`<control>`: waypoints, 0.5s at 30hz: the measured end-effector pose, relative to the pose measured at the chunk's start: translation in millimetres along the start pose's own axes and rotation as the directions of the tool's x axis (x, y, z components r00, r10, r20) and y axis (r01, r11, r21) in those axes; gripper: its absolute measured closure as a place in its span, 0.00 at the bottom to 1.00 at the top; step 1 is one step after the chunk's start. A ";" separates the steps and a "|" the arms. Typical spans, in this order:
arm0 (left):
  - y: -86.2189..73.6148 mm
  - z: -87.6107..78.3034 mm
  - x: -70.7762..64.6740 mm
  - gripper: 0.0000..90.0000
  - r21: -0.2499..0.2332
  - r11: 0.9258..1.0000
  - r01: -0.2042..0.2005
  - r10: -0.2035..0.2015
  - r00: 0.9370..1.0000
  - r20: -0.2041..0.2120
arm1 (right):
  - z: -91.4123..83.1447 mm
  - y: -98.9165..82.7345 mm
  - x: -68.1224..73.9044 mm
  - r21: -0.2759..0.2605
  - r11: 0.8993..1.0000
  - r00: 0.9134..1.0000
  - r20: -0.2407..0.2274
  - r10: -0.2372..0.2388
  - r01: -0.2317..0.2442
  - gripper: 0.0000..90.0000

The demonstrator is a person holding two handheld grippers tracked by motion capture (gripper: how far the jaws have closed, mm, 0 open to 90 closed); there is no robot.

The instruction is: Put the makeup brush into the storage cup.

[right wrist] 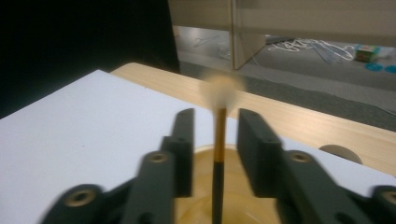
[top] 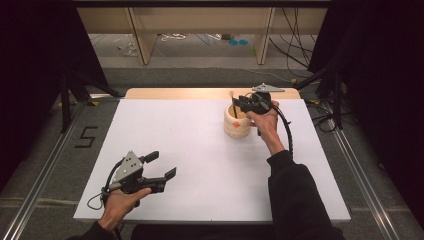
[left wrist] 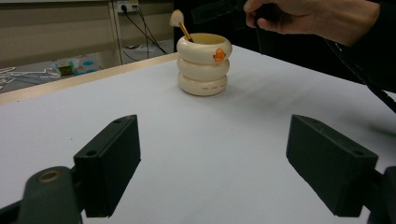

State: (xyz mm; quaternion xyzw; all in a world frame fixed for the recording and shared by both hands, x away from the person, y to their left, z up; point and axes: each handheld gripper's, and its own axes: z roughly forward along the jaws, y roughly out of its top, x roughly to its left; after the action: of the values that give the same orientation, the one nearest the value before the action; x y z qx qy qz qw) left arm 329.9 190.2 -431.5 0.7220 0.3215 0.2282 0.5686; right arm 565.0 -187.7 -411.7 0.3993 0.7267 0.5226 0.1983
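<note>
Your right claw (top: 243,101) hangs over the cream pot (top: 236,121) at the far side of the white table (top: 200,165). Its jaws sit on each side of a thin brush (right wrist: 218,154) that stands in the pot, fluffy tip up. They are close to the stick, but you cannot tell if they pinch it. Your left claw (top: 159,165) rests low on the table with its jaws wide apart, grasping nothing. The pot is well ahead of it.

I see a cream, three-ringed ceramic pot (left wrist: 203,64) with an orange mark on its top ring, a brush (right wrist: 218,140) with an amber-and-black handle and pale tuft, a white-topped bench (top: 190,150) edged in light wood, and black tool jaws.
</note>
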 end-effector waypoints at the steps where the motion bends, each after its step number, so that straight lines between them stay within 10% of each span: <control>1: 0.1 -0.1 0.0 0.19 0.000 1.000 0.000 0.000 1.000 0.000 | -0.7 1.1 -0.4 -0.002 1.000 1.000 -0.005 0.012 -0.012 0.62; 15: -0.1 0.8 -0.4 0.19 0.001 1.000 0.001 -0.001 1.000 -0.002 | -37.6 14.1 11.6 -0.008 1.000 0.998 0.058 0.026 -0.026 0.33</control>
State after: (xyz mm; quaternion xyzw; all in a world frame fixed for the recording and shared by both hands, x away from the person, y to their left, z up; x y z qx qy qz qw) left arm 330.2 189.4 -431.8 0.7220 0.3225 0.2283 0.5680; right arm 536.8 -199.3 -383.1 0.4231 0.7135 0.5159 0.2139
